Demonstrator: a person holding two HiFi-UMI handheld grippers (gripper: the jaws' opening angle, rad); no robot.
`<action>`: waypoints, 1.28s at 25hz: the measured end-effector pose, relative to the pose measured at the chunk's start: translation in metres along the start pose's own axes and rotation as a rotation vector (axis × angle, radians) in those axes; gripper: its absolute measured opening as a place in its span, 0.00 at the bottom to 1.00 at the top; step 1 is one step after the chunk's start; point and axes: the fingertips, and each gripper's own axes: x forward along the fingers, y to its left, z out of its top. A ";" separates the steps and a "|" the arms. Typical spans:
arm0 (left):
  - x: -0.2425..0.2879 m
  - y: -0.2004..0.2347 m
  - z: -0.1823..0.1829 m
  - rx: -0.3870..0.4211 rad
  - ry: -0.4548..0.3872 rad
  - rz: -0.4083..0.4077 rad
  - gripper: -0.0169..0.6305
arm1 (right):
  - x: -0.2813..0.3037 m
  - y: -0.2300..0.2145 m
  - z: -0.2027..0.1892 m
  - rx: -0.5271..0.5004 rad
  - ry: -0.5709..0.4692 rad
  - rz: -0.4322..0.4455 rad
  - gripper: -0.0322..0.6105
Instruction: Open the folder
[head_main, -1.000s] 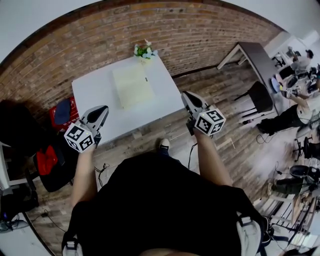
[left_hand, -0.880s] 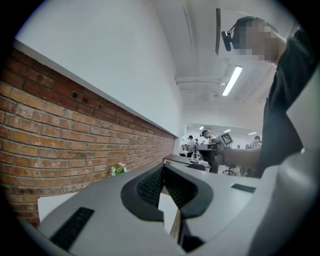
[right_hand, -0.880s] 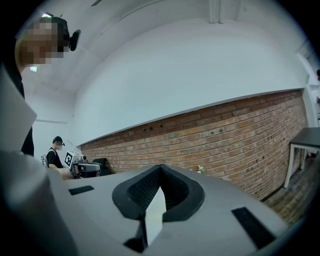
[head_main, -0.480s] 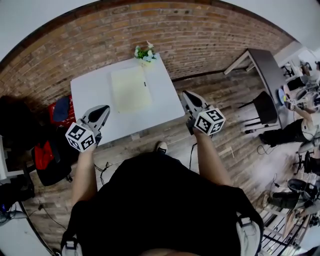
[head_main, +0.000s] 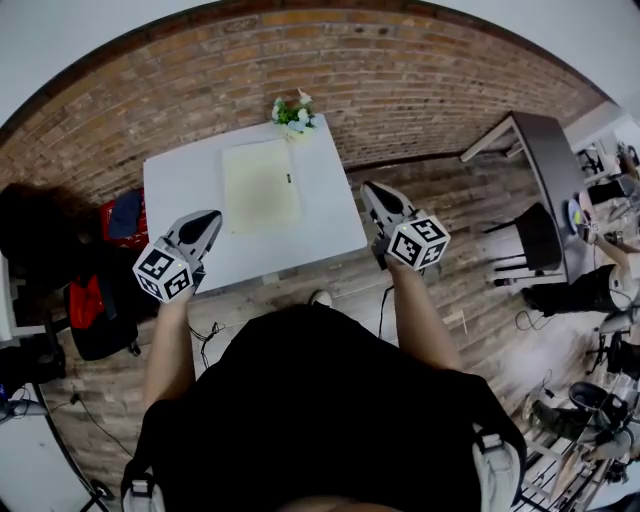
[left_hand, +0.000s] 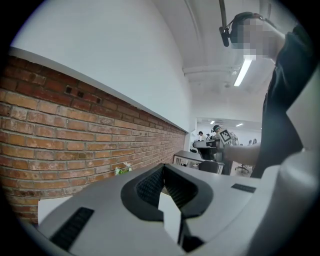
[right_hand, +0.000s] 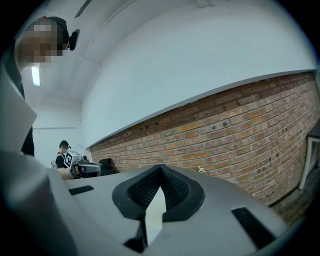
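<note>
Folder (head_main: 261, 186) closed on table (head_main: 175, 195), squarer in head view than second ago; left gripper (head_main: 207, 219), right gripper (head_main: 372, 190) clamped together, empty.

Pale yellow folder (head_main: 261, 186), white table (head_main: 180, 190), red-brown brick wall (head_main: 400, 80), grey-brown plank floor (head_main: 440, 190)

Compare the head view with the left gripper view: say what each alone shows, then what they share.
Head view only: the folder lying flat, apparently shut, on the white table. The left gripper and right gripper flank the table's near edge, and neither touches the folder. Left gripper view only: its own jaws close up, shut with nothing between them, plus a ceiling light. Both: the brick wall and the small flowers standing against it.
</note>
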 end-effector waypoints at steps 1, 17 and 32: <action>0.004 0.000 0.001 0.000 0.002 0.006 0.05 | 0.001 -0.005 0.001 0.001 0.001 0.005 0.09; 0.046 -0.002 0.006 -0.012 -0.004 0.148 0.05 | 0.035 -0.059 0.013 -0.010 0.044 0.144 0.09; 0.079 -0.019 0.002 -0.028 0.019 0.216 0.05 | 0.040 -0.090 0.008 -0.016 0.082 0.235 0.09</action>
